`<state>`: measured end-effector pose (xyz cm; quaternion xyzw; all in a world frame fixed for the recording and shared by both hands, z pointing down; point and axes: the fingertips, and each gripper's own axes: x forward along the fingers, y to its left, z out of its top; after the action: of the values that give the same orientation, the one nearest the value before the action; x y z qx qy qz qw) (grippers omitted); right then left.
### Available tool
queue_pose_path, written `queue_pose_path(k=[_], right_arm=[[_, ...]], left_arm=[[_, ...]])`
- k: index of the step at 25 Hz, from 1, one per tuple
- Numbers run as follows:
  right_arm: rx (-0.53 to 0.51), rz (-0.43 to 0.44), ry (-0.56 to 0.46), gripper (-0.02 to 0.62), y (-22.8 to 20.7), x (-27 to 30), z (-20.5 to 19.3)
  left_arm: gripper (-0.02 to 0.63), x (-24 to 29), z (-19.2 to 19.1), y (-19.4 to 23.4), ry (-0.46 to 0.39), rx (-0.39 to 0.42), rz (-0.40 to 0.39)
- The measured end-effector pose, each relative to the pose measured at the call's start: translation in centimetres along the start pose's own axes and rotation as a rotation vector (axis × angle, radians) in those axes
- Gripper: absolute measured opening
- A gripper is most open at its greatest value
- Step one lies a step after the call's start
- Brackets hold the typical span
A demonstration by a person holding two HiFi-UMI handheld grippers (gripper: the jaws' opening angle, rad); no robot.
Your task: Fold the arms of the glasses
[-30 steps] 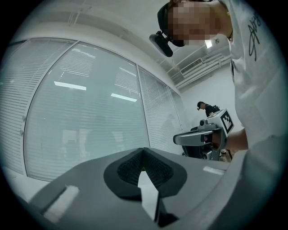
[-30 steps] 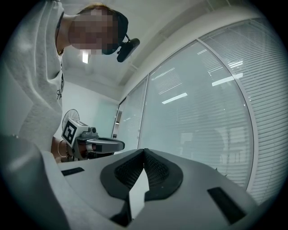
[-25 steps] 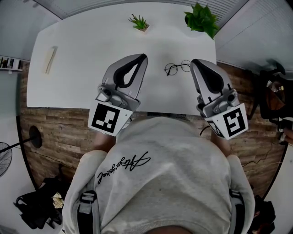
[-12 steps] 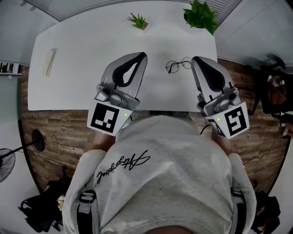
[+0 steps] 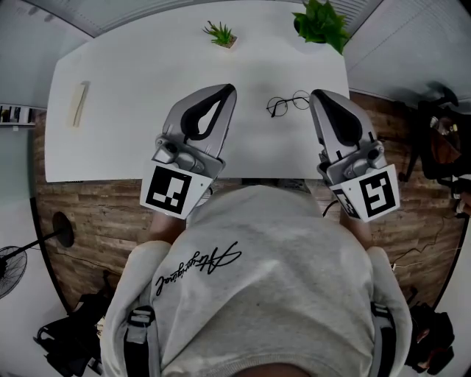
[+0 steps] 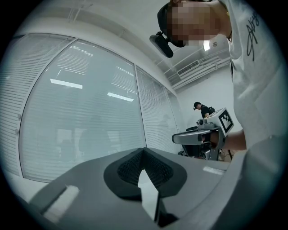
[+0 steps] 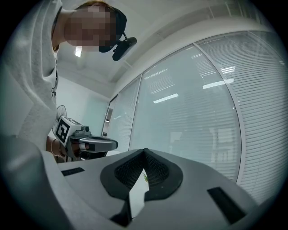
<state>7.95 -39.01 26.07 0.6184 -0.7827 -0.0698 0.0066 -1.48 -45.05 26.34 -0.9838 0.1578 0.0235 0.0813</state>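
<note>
Two grippers hang level over the near half of the white surface (image 5: 110, 147), and neither carries anything.

Left gripper (image 5: 232, 89), centre of frame: jaws pressed together, nothing between them.

Glasses (image 5: 288, 105), just right of centre: lying on the surface between the two jaw tips, nearer the right one and touched by neither. The frame is too small here to tell whether the arms stand out or lie folded.

Right gripper (image 5: 315, 94): jaws likewise closed on nothing.

Judgement: the scene fits glasses waiting to be folded as well as glasses folded and set down, so no step can be fixed. Any further grasp of so thin a wire frame would need the jaws parted first, then a light hold.

Surface: pale flat strip (image 5: 78, 103) at left, small plant (image 5: 221, 34) at upper centre, larger plant (image 5: 321, 22) at upper right.

Room: wood-plank floor (image 5: 88, 213), fan (image 5: 9, 254) at lower left, and slatted blinds (image 6: 67, 112) behind glass.
</note>
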Motion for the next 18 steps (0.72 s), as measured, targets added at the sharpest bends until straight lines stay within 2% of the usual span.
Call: queue_pose_path(k=[18], right_arm=[[0.004,-0.018,-0.004,0.003,-0.37,-0.11,0.0]], left_arm=[[0.0,0.56,-0.24,0.19,0.002,0.005,-0.004]])
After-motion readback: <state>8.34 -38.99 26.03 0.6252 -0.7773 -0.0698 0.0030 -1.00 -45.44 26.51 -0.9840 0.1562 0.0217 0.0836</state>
